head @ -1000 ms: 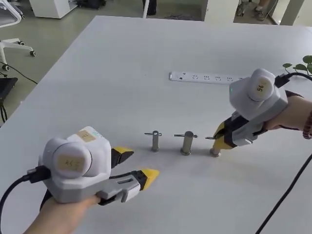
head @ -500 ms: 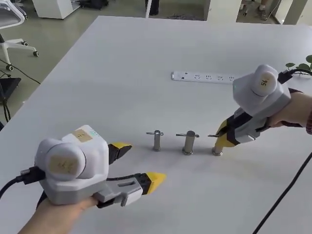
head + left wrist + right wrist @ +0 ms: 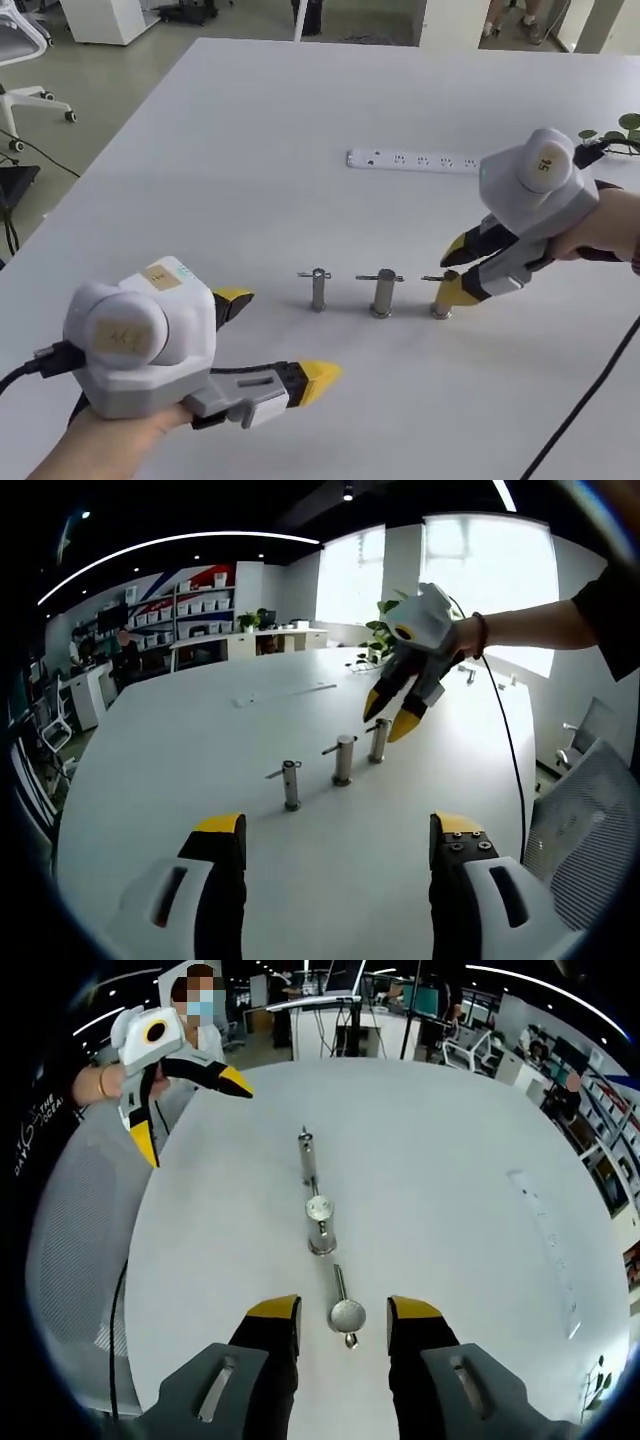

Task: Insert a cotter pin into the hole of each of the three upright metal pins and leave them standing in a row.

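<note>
Three upright metal pins stand in a row on the white table: left pin [image 3: 319,289], middle pin [image 3: 382,293], right pin [image 3: 439,308]. Each has a thin cotter pin through its top, such as the cotter pin [image 3: 432,279] of the right one. My right gripper [image 3: 453,270] is open, its yellow jaws either side of the right pin's top [image 3: 347,1314] without gripping it. My left gripper [image 3: 278,335] hovers open and empty at the near left, well short of the left pin [image 3: 291,785]. The right gripper [image 3: 396,706] also appears across the row.
A white power strip [image 3: 415,159] lies further back on the table. A small plant [image 3: 618,132] sits at the far right edge, and a black cable [image 3: 590,390] runs along the right side. An office chair [image 3: 20,45] stands on the floor at left.
The right gripper's jaws have spread apart at the right pin, releasing the cotter pin they were closed on. The left gripper has sunk slightly toward the near edge.
</note>
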A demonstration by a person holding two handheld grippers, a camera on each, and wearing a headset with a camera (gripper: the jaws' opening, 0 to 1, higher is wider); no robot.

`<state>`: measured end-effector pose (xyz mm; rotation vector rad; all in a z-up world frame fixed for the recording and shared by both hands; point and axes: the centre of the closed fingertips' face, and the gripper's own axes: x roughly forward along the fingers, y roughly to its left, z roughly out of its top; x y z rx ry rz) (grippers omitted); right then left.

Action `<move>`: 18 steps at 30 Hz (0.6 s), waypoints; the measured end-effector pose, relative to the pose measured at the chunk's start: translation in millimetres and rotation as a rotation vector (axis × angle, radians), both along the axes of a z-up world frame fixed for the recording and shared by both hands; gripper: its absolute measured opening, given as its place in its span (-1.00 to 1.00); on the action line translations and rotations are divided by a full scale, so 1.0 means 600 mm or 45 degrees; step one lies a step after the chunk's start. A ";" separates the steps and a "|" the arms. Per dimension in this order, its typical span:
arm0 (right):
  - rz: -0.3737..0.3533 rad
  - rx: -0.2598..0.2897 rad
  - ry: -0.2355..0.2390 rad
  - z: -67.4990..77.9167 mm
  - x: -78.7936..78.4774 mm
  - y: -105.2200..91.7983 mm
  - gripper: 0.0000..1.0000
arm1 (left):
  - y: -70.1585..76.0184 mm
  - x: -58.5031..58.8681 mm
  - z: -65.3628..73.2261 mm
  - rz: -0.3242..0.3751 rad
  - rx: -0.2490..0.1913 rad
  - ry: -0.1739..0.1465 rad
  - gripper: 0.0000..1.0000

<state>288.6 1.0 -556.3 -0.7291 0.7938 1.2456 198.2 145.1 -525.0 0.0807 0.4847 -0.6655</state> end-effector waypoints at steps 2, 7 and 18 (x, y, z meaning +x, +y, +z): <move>-0.054 0.003 0.008 0.003 -0.002 -0.006 -0.33 | 0.000 0.000 0.002 0.000 -0.005 0.005 0.53; -0.200 0.098 0.023 0.019 -0.007 -0.008 -0.22 | 0.004 0.006 0.008 0.025 -0.011 0.004 0.63; -0.479 0.253 0.022 0.047 -0.026 -0.009 0.00 | 0.018 0.043 0.026 0.133 -0.042 -0.007 0.60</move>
